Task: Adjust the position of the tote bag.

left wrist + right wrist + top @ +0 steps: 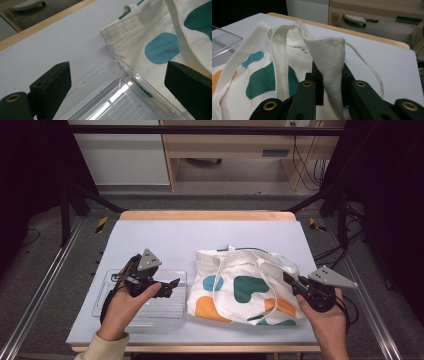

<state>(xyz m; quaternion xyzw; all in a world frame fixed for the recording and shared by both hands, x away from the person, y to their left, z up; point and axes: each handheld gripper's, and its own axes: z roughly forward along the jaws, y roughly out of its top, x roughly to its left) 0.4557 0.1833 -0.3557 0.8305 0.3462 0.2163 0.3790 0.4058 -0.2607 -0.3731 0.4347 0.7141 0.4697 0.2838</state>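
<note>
Clenched on a fold at the canvas tote bag's [245, 287] three-o'clock edge, the right gripper [295, 285] holds soft, light cloth that will drape, while the left gripper [167, 287] hangs released over the clear plastic tray [107, 306].

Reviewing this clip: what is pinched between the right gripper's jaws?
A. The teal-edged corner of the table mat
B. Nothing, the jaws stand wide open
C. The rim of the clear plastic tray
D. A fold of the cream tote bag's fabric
D: in the right gripper view, the right gripper has its jaws shut on a raised fold of the tote bag; the clear tray lies by the left gripper.
</note>
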